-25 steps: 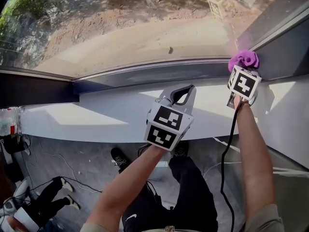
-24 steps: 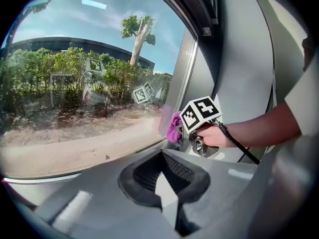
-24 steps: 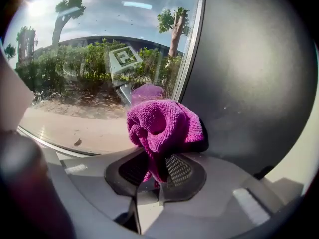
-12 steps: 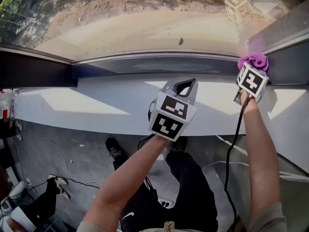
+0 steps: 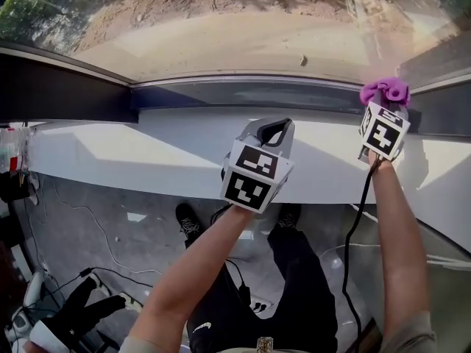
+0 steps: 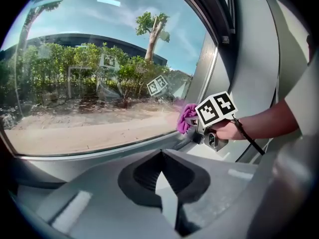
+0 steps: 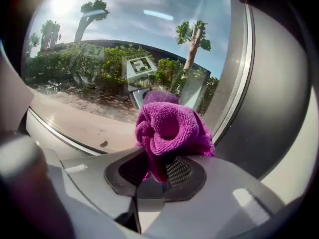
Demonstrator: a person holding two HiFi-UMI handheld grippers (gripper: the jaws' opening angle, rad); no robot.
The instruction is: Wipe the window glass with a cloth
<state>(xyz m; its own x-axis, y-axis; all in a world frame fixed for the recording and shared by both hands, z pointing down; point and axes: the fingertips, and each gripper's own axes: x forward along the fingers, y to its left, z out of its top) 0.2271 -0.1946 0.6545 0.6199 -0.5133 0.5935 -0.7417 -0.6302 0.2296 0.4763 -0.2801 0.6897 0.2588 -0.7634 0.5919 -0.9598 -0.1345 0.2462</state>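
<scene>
The right gripper (image 7: 159, 176) pinches a purple cloth (image 7: 169, 128). The cloth is bunched into a soft ball that sticks out past the jaws. It sits at the lower right corner of the window glass (image 5: 221, 28), just above the white sill (image 5: 147, 153) and next to the dark frame (image 7: 271, 108). It looks like it is touching the glass, but I cannot tell for sure.

The left gripper (image 6: 162, 183) is pressed together with nothing in it. It hangs over the middle of the sill, well apart from the cloth.

I think the cloth is light, soft and floppy. It will squash flat when it is pushed on the glass. It could slip out if only a small bit is held, so the pinch should stay on the thick fold low in the bunch. The fluffy part can then rub the glass.
</scene>
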